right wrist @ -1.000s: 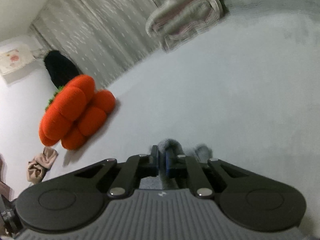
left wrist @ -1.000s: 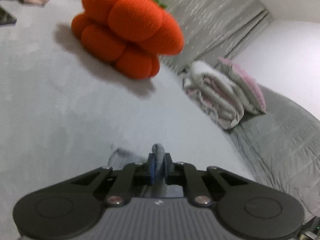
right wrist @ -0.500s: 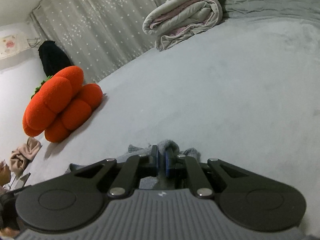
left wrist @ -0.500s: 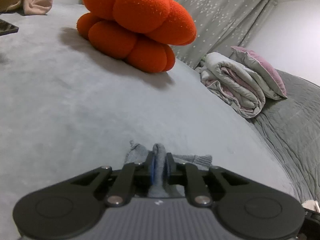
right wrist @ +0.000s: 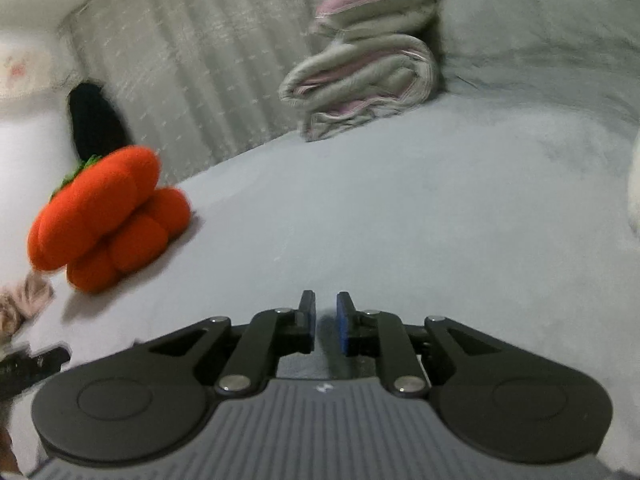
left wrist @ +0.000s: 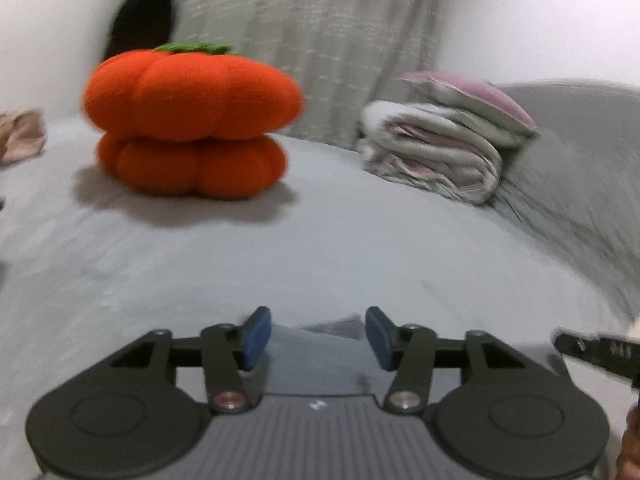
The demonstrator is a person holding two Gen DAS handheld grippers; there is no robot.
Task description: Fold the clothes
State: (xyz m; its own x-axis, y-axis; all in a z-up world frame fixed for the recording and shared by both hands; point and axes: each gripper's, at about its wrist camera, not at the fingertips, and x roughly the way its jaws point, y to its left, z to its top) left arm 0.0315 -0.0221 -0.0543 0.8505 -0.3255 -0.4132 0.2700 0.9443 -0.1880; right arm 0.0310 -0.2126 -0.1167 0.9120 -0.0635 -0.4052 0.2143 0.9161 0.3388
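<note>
A grey knit garment [left wrist: 332, 330] lies on the grey bed, seen low between and below the fingers in the left wrist view. My left gripper [left wrist: 318, 338] is open and empty above it. In the right wrist view only a small grey patch of the garment [right wrist: 326, 330] shows between the fingers. My right gripper [right wrist: 325, 322] is open by a narrow gap and holds nothing. The right gripper's edge [left wrist: 596, 354] shows at the left view's right side.
An orange pumpkin cushion [left wrist: 192, 120] sits on the bed [left wrist: 320, 248] at the back left. A folded white and pink quilt with a pillow [left wrist: 444, 148] lies at the back right. A pink cloth [left wrist: 22, 134] lies far left. Grey curtains hang behind.
Both grippers have opened and let go of the grey garment, which now lies on the bed. Both cameras have tilted up to a more level view.
</note>
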